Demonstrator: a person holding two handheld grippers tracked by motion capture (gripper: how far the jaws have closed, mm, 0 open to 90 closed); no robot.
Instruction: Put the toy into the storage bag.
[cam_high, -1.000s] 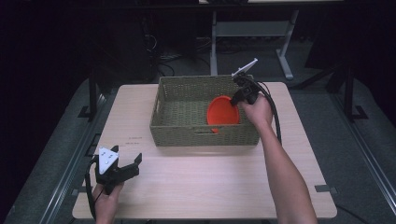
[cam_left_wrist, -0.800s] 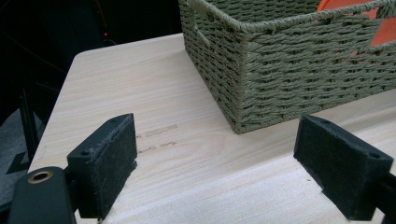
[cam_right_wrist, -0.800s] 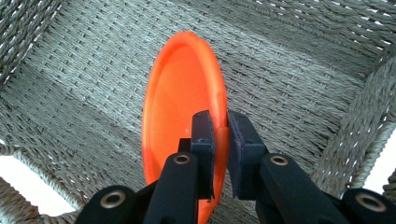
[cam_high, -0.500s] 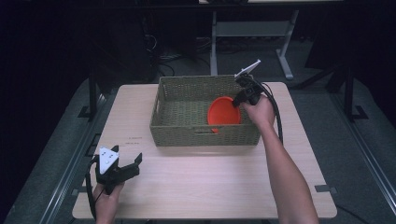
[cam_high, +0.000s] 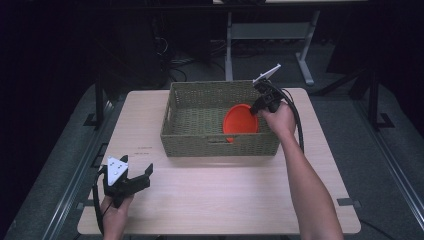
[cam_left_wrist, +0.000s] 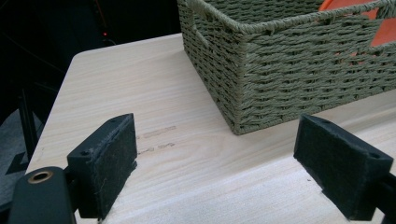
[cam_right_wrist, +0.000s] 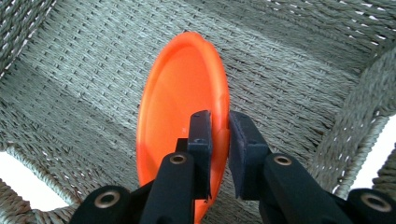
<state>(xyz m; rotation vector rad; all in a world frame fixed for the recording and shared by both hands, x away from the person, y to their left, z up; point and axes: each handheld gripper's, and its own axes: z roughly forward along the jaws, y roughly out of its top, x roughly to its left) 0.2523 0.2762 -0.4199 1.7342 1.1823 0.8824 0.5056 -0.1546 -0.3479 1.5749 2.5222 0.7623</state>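
Closest to me on the high view, my left gripper (cam_high: 134, 181) sits low over the near-left corner of the table (cam_high: 215, 200), jaws spread wide with nothing between them. From its own camera I can see both black pads (cam_left_wrist: 108, 163) hanging just above the bare wood, with the basket's (cam_high: 220, 146) near corner a bit ahead of them.

Further out, the woven basket sits around the middle of the table toward the far side. My right forearm (cam_high: 307, 190) reaches up along the basket's right side, and the right gripper (cam_high: 257, 105) comes in over the right rim, tipped down into it.

It's clamped on the orange plate (cam_right_wrist: 182, 116), one jaw on each face of the rim. The plate is inside the basket's right half, standing on edge rather than lying flat. I honestly can't tell if its bottom edge is touching the basket floor or not.
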